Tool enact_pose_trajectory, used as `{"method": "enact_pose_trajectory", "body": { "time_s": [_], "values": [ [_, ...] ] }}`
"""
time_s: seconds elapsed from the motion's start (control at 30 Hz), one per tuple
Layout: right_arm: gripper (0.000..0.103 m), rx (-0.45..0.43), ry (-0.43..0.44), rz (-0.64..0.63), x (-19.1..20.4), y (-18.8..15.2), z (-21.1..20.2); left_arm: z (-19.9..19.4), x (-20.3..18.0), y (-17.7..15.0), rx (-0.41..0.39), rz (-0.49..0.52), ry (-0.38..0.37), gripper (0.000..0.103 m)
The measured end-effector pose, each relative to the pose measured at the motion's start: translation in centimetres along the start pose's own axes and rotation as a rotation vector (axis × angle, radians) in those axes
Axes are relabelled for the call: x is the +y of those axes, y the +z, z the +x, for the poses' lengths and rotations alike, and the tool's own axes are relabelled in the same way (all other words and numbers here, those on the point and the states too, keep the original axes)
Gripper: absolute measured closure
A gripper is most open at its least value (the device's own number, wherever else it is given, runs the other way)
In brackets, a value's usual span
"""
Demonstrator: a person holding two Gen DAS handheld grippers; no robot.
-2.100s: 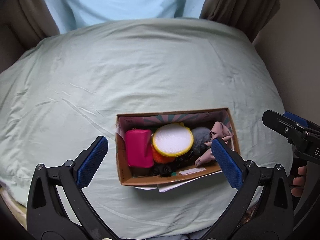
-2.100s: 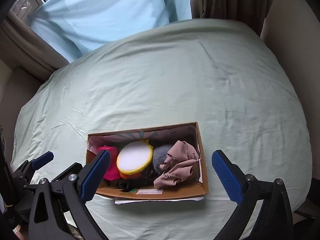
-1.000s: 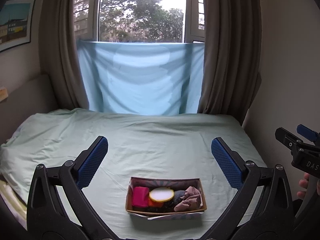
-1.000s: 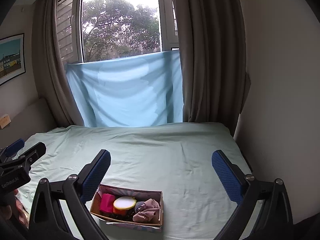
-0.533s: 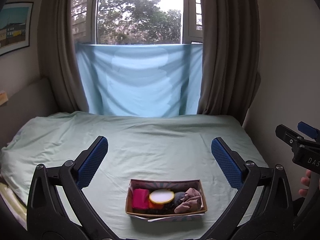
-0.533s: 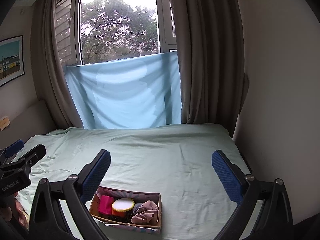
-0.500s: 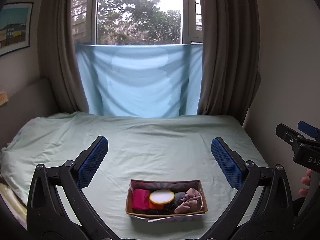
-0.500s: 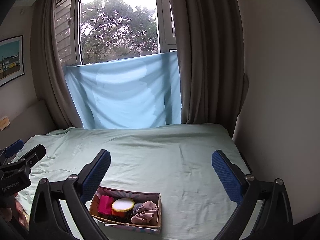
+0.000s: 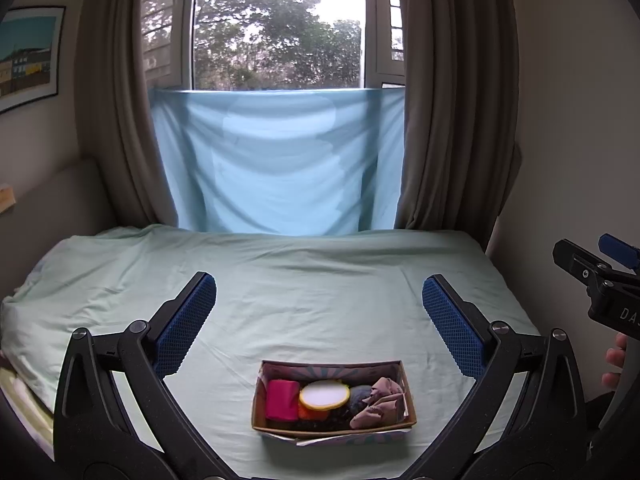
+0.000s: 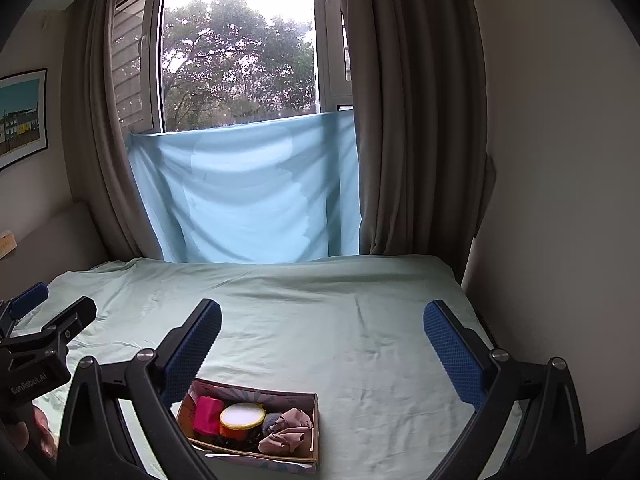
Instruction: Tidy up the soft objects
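A cardboard box (image 9: 404,376) sits on the bed near its front edge and shows in the right wrist view too (image 10: 316,416). It holds a pink pouch (image 9: 282,399), a round white and yellow pad (image 9: 324,396), a grey soft thing (image 9: 360,396) and a crumpled beige cloth (image 9: 380,402). My left gripper (image 9: 320,328) is open and empty, held high above and behind the box. My right gripper (image 10: 324,352) is open and empty, to the right of the box. Each gripper shows at the edge of the other's view.
The bed (image 9: 320,280) has a pale green sheet. A light blue cloth (image 9: 280,168) hangs over the lower window, with brown curtains (image 9: 452,120) on both sides. A wall (image 10: 560,160) runs along the bed's right side. A framed picture (image 9: 28,56) hangs on the left wall.
Both grippers have pulled up and back from just over the box, so the whole bed and window show. In the last half second little has moved.
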State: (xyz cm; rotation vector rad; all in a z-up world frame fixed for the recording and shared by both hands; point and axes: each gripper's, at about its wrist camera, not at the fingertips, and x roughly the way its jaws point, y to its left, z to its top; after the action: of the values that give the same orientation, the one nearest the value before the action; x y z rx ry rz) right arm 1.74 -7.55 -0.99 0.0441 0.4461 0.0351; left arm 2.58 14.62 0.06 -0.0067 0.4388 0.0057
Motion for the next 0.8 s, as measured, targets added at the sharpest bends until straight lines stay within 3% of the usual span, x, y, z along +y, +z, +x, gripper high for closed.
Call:
{"method": "enact_pose_trajectory", "body": {
  "time_s": [0.8],
  "values": [
    [0.002, 0.002, -0.003, 0.003, 0.10, 0.37, 0.37, 0.78, 0.41, 0.36, 0.006, 0.000, -0.002, 0.000]
  ]
}}
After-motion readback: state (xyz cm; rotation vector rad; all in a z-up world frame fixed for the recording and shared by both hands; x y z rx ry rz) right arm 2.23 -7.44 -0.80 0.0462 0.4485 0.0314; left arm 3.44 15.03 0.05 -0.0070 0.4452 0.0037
